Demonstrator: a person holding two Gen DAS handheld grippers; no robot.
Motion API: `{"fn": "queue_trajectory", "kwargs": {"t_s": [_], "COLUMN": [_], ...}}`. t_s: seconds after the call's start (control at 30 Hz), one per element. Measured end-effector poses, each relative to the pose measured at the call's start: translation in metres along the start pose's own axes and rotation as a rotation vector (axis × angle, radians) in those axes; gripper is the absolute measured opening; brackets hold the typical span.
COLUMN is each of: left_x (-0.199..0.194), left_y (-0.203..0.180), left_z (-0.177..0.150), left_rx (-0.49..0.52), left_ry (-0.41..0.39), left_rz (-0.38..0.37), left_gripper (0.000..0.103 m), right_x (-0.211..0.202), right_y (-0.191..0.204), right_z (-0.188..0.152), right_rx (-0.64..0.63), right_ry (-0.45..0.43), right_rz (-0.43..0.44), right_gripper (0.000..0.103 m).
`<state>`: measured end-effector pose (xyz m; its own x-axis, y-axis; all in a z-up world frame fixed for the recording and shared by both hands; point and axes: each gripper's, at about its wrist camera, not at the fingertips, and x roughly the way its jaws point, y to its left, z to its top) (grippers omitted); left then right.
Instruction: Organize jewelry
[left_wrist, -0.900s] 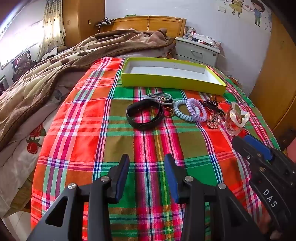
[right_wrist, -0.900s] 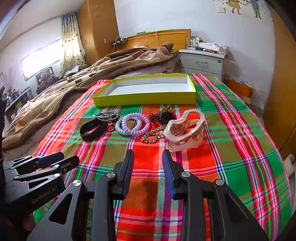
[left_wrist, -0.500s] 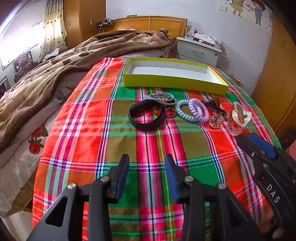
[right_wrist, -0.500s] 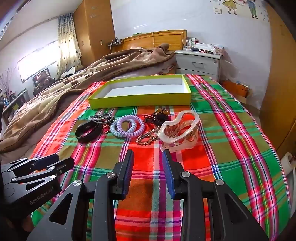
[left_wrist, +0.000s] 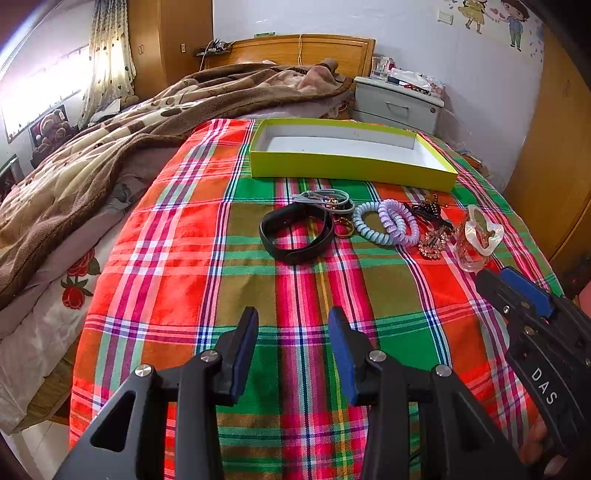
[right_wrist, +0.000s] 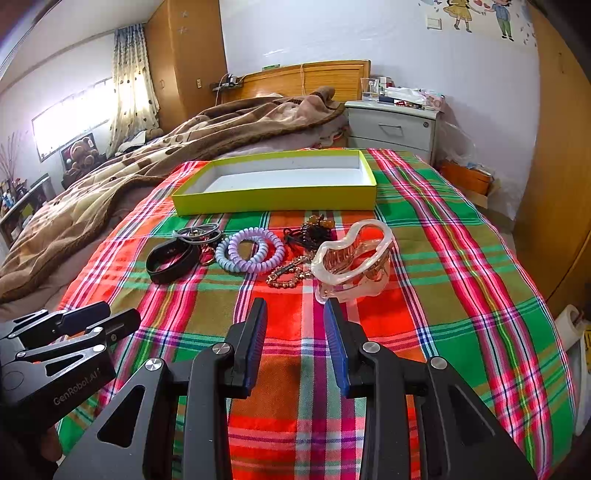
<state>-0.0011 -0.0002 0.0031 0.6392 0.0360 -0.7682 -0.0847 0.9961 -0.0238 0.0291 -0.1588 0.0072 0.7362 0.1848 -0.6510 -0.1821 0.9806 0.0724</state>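
Walls (right_wrist: 369, 48) of white go round the room, with a cartoon sticker of two children high up on the right. Tall wooden wardrobes (right_wrist: 184, 62) stand in the far corner, next to a spotted curtain (right_wrist: 129, 81) and a bright window. Most of the room is filled by one big bed (left_wrist: 288, 48) with a wooden headboard. A brown fuzzy blanket (left_wrist: 110, 147) is bunched up on the left side of it. On the near part lies a checked cloth (left_wrist: 177, 258) in red, green and orange. A grey bedside table (right_wrist: 391, 125) stands by the headboard with small things piled on top.

At the far end of the cloth sits a flat yellow-green box (left_wrist: 351, 168), white inside, with nothing in it. Just in front of the box, the jewelry lies in a row across the cloth. From left to right come a black band (left_wrist: 295, 232), some grey hair ties (left_wrist: 325, 197), two curly hair rings (left_wrist: 386, 227) in blue and purple, a dark beaded piece (right_wrist: 310, 230), a gold sparkly chain (right_wrist: 288, 275), and a big clear pink hair claw (right_wrist: 351, 264).

Both tools hang over the near part of the cloth. The left gripper (left_wrist: 291, 332) has its fingers apart and holds nothing. The right gripper (right_wrist: 294, 321) is also spread wide with nothing inside, and its tips are just in front of the pink claw.
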Motion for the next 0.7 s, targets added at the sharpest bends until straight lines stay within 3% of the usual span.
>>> {"fn": "queue_trajectory", "kwargs": {"t_s": [0.7], "left_x": [-0.0006], "left_y": [-0.0015], "left_z": [0.001], "left_rx": [0.013], "left_ry": [-0.016], "left_rz": [0.01], "left_gripper": [0.041], "right_x": [-0.0021], "right_y": [-0.0022], "right_z": [0.001], "right_rx": [0.001], "right_ry": [-0.006], "right_rz": [-0.016], "right_gripper": [0.033]}}
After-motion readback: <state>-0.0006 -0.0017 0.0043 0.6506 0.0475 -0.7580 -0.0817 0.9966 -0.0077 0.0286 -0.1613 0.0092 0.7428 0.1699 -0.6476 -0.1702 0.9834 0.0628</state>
